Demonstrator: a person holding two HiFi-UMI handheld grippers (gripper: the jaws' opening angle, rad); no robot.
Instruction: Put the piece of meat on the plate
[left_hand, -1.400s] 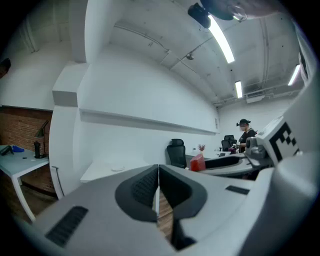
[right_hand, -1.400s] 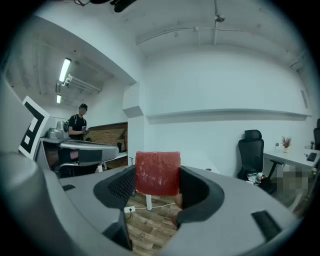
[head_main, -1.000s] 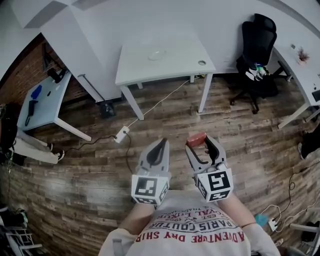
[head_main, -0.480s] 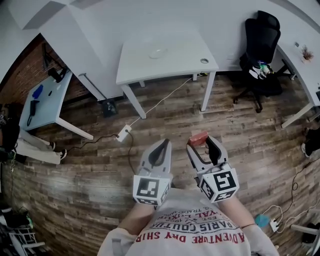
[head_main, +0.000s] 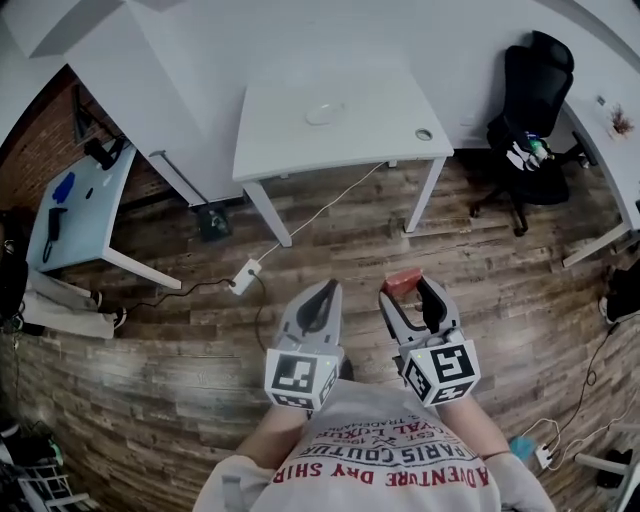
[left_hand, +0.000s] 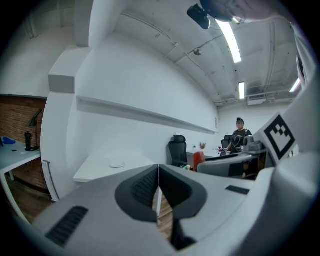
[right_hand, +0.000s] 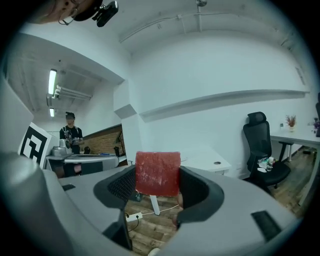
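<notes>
A red slab of meat (right_hand: 157, 173) stands upright between the jaws of my right gripper (right_hand: 159, 186), which is shut on it; in the head view the meat (head_main: 402, 281) pokes out at the tip of the right gripper (head_main: 407, 294). My left gripper (head_main: 322, 297) is held beside it, shut with nothing in it, its jaws touching in the left gripper view (left_hand: 158, 186). Both are held over the wooden floor in front of the person's chest. A white plate (head_main: 325, 113) lies on the white table (head_main: 370, 135) ahead, well beyond both grippers. The plate (left_hand: 117, 164) also shows in the left gripper view.
A small round thing (head_main: 424, 134) sits near the table's right corner. A black office chair (head_main: 527, 110) stands to the right. A cable with a power strip (head_main: 243, 277) runs over the floor. A light blue desk (head_main: 70, 210) is at the left. A person (left_hand: 241, 136) stands far off.
The view has shifted slightly: the white table and plate sit a little further right and lower in the frame. Both grippers stay as they were, the right one holding the meat.
</notes>
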